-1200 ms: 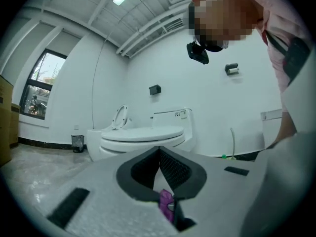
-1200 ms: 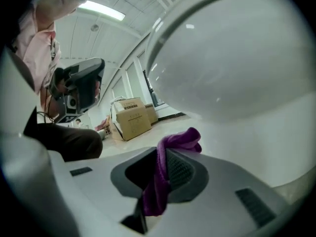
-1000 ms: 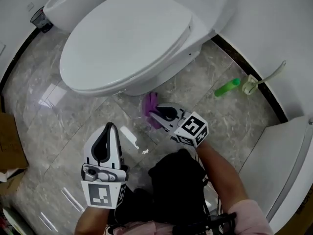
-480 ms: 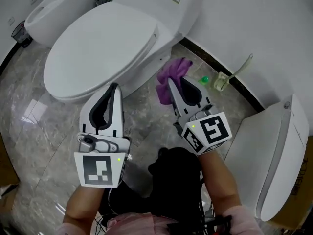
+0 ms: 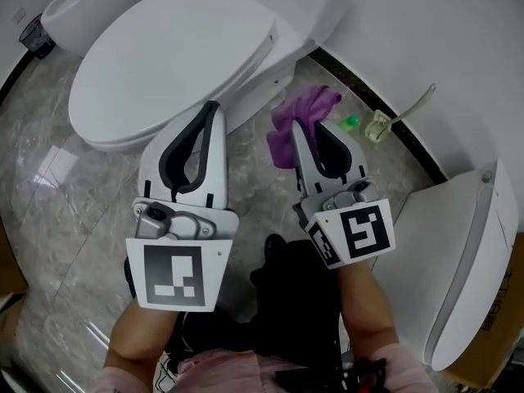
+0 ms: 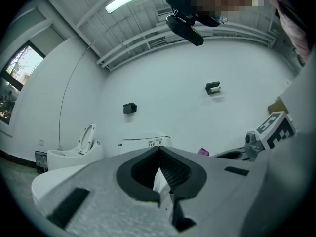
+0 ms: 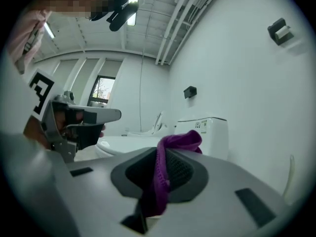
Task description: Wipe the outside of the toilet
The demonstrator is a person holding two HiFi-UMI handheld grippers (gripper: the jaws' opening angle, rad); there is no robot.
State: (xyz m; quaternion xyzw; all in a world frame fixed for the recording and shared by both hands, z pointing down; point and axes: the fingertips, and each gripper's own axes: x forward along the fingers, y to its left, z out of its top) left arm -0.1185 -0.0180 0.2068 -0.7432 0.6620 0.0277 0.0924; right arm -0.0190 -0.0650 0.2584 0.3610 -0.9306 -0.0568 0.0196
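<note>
Right now your right claw is clenched on the purple cloth. A soft bunch of cloth sticks out past the tips, and a thin tail hangs down between the jaws. Your left claw is squeezed closed with nothing in it. You hold both claws up in the air, above the floor.

The cloth is beside the toilet, near its back end, toward the floor's edge by the wall. It does not seem to touch the toilet.

The cloth looks light, soft and floppy. It should bend around the round sides easily. I think the grip is good as it is, because the loose bunch at the tips is the part that will rub. If you pinch only a corner, it may slip out when you push.

The toilet looks hard, smooth and shiny, so the cloth will likely slide over it. It is big and should not move when you press. The lid is down.
</note>
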